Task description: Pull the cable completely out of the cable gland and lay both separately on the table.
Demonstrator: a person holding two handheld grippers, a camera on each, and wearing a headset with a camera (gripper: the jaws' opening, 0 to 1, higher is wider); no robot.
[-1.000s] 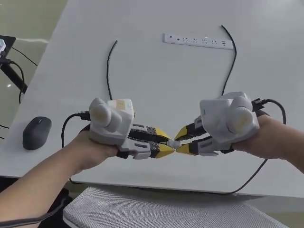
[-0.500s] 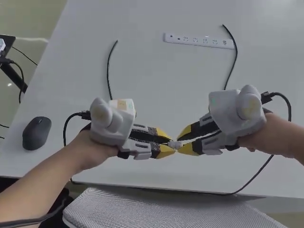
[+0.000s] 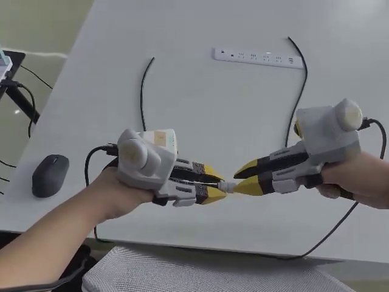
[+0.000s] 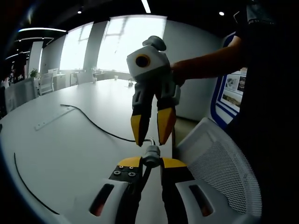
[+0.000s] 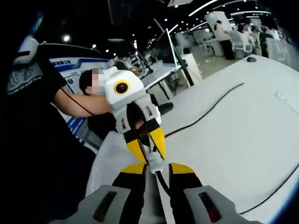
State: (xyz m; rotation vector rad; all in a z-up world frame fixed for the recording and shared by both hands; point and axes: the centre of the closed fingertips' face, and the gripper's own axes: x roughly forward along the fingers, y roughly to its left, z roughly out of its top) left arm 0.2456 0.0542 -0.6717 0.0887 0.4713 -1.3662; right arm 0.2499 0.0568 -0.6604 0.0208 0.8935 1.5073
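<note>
Over the table's front edge, my left gripper (image 3: 220, 188) is shut on the small grey cable gland (image 3: 227, 187). A thin black cable (image 3: 197, 177) runs back from the gland along that gripper. My right gripper (image 3: 238, 184) faces it tip to tip from the right. In the left gripper view the gland (image 4: 151, 153) sits at my left gripper's (image 4: 150, 162) yellow tips, with the right gripper (image 4: 149, 137) just beyond. In the right gripper view the cable (image 5: 162, 181) runs from the gland (image 5: 155, 163) down between the jaws of my right gripper (image 5: 157, 169), which is shut on it.
On the white table (image 3: 200, 109) lie a power strip (image 3: 258, 58) at the back, a loose black wire (image 3: 143, 91) to the left and a black cord (image 3: 299, 91) to the right. A dark mouse (image 3: 50, 175) sits front left. A mesh chair (image 3: 200, 271) stands below the front edge.
My right gripper has swung up and to the right, its tips drawing slightly away from the gland. The left gripper has held its place with the gland.
</note>
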